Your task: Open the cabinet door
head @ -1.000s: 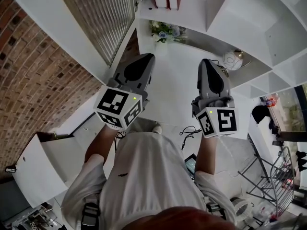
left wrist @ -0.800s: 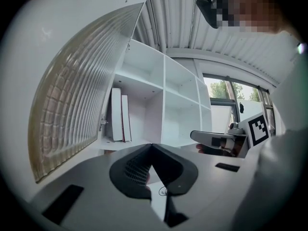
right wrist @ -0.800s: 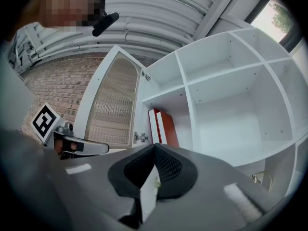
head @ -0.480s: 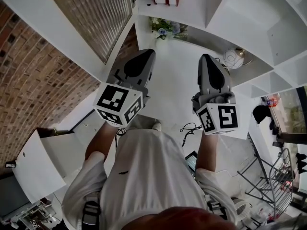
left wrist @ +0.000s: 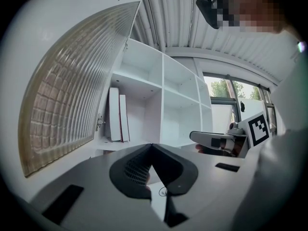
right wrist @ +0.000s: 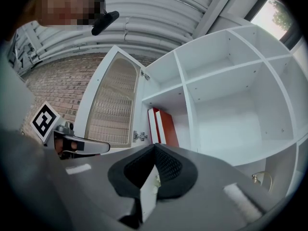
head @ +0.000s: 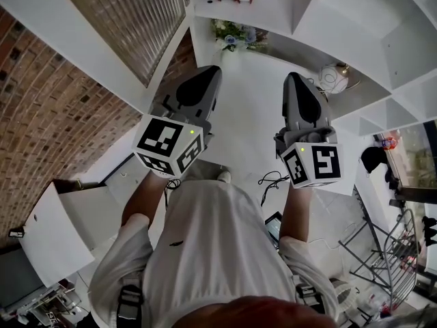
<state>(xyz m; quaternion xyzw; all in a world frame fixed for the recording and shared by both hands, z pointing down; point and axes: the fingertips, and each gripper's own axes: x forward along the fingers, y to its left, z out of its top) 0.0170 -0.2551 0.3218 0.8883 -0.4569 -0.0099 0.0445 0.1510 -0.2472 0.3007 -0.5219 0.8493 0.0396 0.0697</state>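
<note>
Cabinet door (head: 133, 19) hangs open, untouched, left of the left gripper (head: 208, 74) and right gripper (head: 293, 80), whose jaws are closed empty

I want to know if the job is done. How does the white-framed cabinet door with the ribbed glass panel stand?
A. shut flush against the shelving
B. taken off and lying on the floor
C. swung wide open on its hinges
C: the white-framed ribbed-glass door stands swung out, baring the red books behind it.
</note>
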